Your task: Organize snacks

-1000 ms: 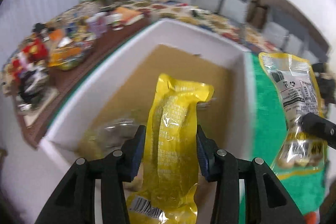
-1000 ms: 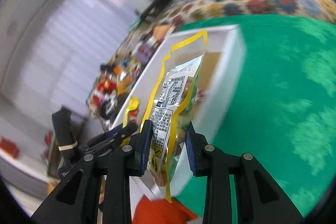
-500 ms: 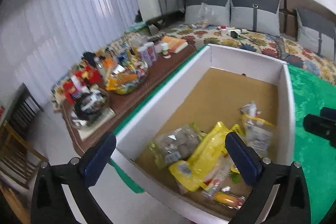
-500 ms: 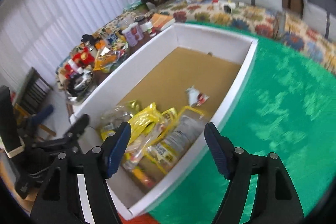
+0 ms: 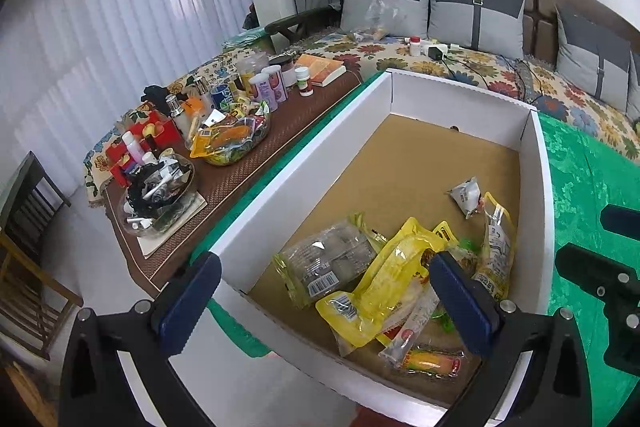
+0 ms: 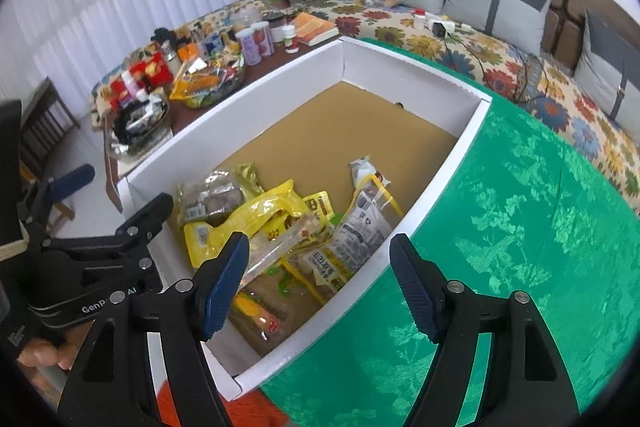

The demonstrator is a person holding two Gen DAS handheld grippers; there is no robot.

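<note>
Both packets just dropped out of my tools: yellow pouch [image 5: 384, 279] and clear nut packet [image 6: 352, 239] now lie in the white box [image 5: 304, 163]. Left tool [image 5: 326, 301] and right tool [image 6: 320, 285] hang apart, empty. Guess more snacks come next.

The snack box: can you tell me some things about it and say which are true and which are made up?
1. The box is white with a brown floor. True.
2. The snacks are piled at the far end. False: they lie at the near end.
3. The left gripper holds the yellow bag. False: its jaws are open and empty, and the bag lies in the box.
4. The box stands on a green cloth. True.
5. The right gripper has open jaws. True.
</note>
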